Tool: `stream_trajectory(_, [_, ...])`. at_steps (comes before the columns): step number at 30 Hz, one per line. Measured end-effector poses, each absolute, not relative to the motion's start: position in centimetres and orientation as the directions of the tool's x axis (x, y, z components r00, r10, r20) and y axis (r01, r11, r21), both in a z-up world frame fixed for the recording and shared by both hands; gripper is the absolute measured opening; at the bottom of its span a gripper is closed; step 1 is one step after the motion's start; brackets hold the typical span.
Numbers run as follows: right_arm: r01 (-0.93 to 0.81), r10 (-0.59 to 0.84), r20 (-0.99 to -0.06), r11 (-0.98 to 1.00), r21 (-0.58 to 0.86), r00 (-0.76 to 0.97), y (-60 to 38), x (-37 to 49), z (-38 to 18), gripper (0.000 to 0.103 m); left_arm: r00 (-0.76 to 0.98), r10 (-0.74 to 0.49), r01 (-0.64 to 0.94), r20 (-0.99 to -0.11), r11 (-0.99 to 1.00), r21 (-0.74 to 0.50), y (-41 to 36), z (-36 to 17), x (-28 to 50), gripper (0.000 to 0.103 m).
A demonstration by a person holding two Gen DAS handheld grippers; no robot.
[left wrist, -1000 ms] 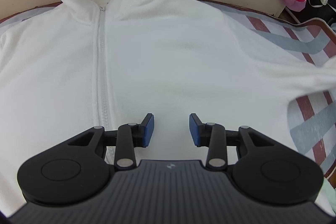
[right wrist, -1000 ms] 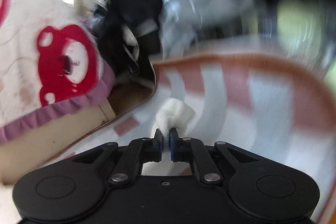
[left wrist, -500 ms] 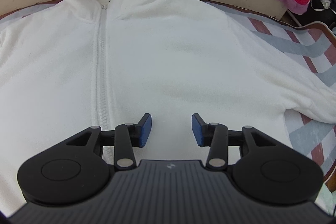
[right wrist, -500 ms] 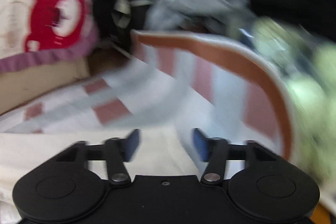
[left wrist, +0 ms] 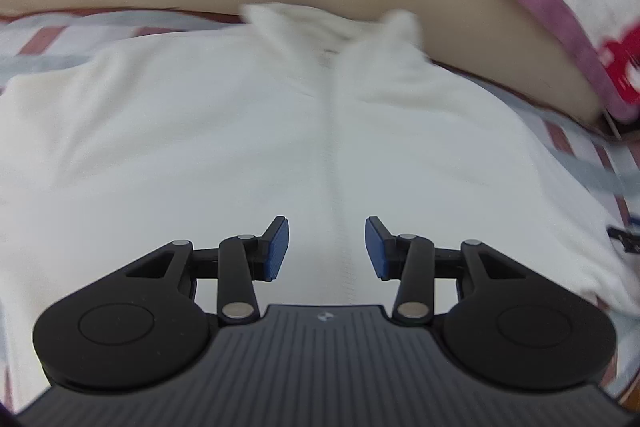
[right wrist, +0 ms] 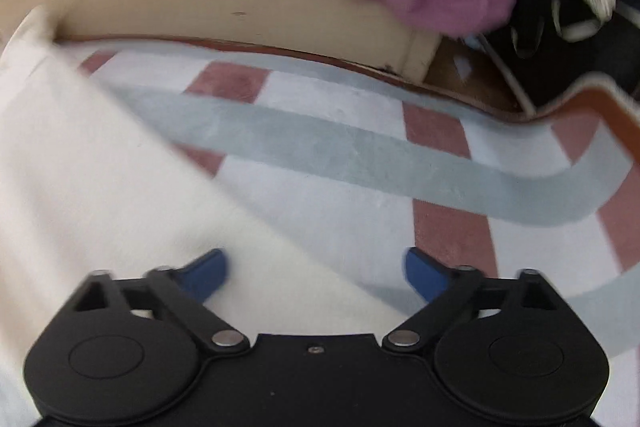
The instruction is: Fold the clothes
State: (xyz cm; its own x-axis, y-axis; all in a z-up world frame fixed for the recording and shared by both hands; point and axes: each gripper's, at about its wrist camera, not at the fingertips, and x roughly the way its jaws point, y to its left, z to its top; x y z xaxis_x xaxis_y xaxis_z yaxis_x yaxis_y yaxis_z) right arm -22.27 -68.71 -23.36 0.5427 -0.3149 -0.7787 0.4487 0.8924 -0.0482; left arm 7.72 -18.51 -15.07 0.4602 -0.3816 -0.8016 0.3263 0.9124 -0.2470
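A white zip-up fleece jacket (left wrist: 224,147) lies flat on a striped blanket (right wrist: 360,155), its zipper between the left gripper (left wrist: 326,247) jaws, parted and empty. The right gripper (right wrist: 316,267) jaws (just opening wide, nothing between them) hover over the jacket's edge.

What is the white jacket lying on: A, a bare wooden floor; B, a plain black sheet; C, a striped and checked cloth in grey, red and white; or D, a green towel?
C: the jacket lies on a cloth with grey bands and dull red squares on white, seen beside the jacket's edge in the right wrist view.
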Motion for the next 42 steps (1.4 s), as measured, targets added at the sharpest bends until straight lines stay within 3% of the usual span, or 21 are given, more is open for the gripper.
stream_trajectory(1, [0.481, -0.278, -0.781, 0.876, 0.032, 0.559, -69.1, -22.5, -23.4, 0.093, 0.468, -0.372, 0.296, -0.802, 0.921, -0.255, -17.5, -15.3, 8.2, 0.041])
stream_trajectory(2, [0.484, -0.260, -0.774, 0.872, 0.069, 0.578, -68.9, -22.7, -23.4, 0.078, 0.471, -0.365, 0.264, -0.803, 0.927, -0.267, -16.6, -15.5, 8.6, 0.041])
stream_trajectory(3, [0.449, -0.254, -0.759, 0.892, 0.056, 0.599, -68.0, -22.8, -23.4, 0.051, 0.471, -0.360, 0.231, -0.805, 0.931, -0.282, -15.7, -15.9, 8.9, 0.041])
stream_trajectory(4, [0.425, -0.258, -0.749, 0.904, 0.035, 0.611, -67.0, -22.7, -23.3, 0.034, 0.470, -0.355, 0.198, -0.808, 0.935, -0.296, -14.8, -16.2, 9.2, 0.041])
stream_trajectory(5, [0.425, -0.277, -0.743, 0.905, 0.010, 0.609, -66.0, -22.6, -23.1, 0.007, 0.467, -0.351, 0.167, -0.812, 0.936, -0.309, -13.9, -16.6, 9.4, 0.041])
stream_trajectory(9, [0.455, -0.485, -0.610, 0.863, -0.219, 0.627, -62.4, -22.6, -20.5, 0.003, 0.498, -0.302, 0.106, -0.813, 0.951, -0.289, -11.8, -16.8, 10.0, 0.041])
stream_trajectory(13, [0.598, -0.658, -0.471, 0.745, -0.296, 0.588, -63.9, -21.3, -17.8, 0.002, 0.547, -0.282, 0.088, -0.788, 0.956, -0.281, -10.3, -15.7, 10.3, 0.041])
stream_trajectory(19, [0.649, -0.721, -0.621, 0.636, -0.418, 0.307, -66.3, -14.7, -20.8, 0.004, 0.551, -0.226, 0.097, -0.804, 0.973, -0.207, -8.3, -15.7, 11.9, 0.041])
stream_trajectory(20, [0.669, -0.736, -0.629, 0.601, -0.437, 0.250, -66.2, -13.9, -20.8, 0.008, 0.545, -0.213, 0.100, -0.811, 0.977, -0.189, -7.7, -15.7, 12.6, 0.041])
stream_trajectory(22, [0.713, -0.742, -0.643, 0.554, -0.430, 0.189, -65.8, -12.6, -20.2, 0.029, 0.546, -0.185, 0.094, -0.817, 0.983, -0.160, -5.9, -15.5, 14.2, 0.041])
stream_trajectory(23, [0.746, -0.721, -0.649, 0.566, -0.351, 0.242, -65.1, -12.4, -18.8, 0.050, 0.548, -0.171, 0.090, -0.819, 0.985, -0.145, -5.0, -15.6, 15.0, 0.044])
stream_trajectory(24, [0.766, -0.696, -0.647, 0.587, -0.264, 0.311, -64.5, -12.0, -17.5, 0.063, 0.543, -0.154, 0.091, -0.826, 0.988, -0.124, -4.1, -15.9, 15.8, 0.047])
stream_trajectory(28, [0.647, -0.536, -0.649, 0.758, -0.087, 0.540, -60.0, -7.5, -14.7, 0.064, 0.529, -0.060, 0.113, -0.846, 0.994, 0.000, -1.4, -17.1, 17.9, 0.048])
stream_trajectory(33, [0.318, -0.111, -0.698, 0.932, 0.175, 0.708, -52.4, 0.2, -14.0, 0.063, 0.564, -0.213, 0.222, -0.798, 0.970, -0.102, -0.7, -17.2, 18.0, 0.048])
stream_trajectory(37, [0.312, -0.085, -0.710, 0.930, 0.196, 0.699, -48.2, 6.2, -14.5, 0.064, 0.576, -0.310, 0.304, -0.756, 0.940, -0.155, -2.7, -17.2, 18.6, 0.048])
stream_trajectory(40, [0.338, -0.020, -0.724, 0.893, 0.298, 0.690, -46.9, 9.2, -15.8, 0.064, 0.562, -0.409, 0.361, -0.719, 0.903, -0.231, -4.3, -17.3, 19.0, 0.048])
stream_trajectory(42, [0.335, 0.000, -0.745, 0.893, 0.300, 0.668, -46.0, 11.0, -16.9, 0.070, 0.545, -0.454, 0.403, -0.705, 0.879, -0.254, -5.6, -17.4, 19.4, 0.048])
